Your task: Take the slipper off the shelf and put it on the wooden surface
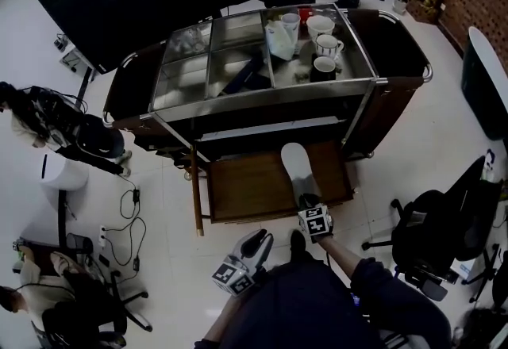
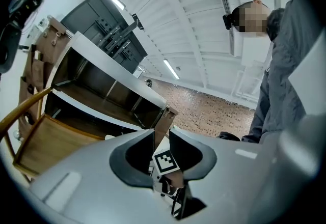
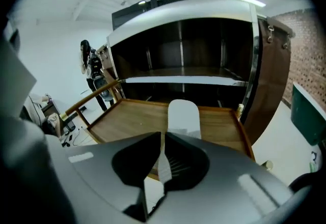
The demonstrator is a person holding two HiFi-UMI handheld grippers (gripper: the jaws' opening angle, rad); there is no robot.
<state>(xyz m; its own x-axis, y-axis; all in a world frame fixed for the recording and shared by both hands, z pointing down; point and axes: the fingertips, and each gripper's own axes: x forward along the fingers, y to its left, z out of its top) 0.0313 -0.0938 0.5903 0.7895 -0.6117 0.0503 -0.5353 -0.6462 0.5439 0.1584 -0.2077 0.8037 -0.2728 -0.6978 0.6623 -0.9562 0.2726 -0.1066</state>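
A white slipper (image 1: 298,165) lies flat on the pull-out wooden surface (image 1: 246,185) of a dark cart, below the shelf (image 1: 270,129). My right gripper (image 1: 306,203) is at the slipper's near end; in the right gripper view its jaws (image 3: 163,139) stand almost together with the slipper's (image 3: 183,116) thin near edge between them. The wooden surface (image 3: 127,116) and the bare shelf (image 3: 178,79) lie behind it. My left gripper (image 1: 258,243) hangs back near my body, off the cart; its jaws (image 2: 162,136) are open with nothing between them.
The cart's top tray (image 1: 238,62) holds cups (image 1: 325,46) and a white jug. A wooden rail (image 1: 195,189) runs along the surface's left side. An office chair (image 1: 432,236) stands at the right, cables (image 1: 127,212) lie on the floor at the left. A person (image 2: 285,65) stands close by.
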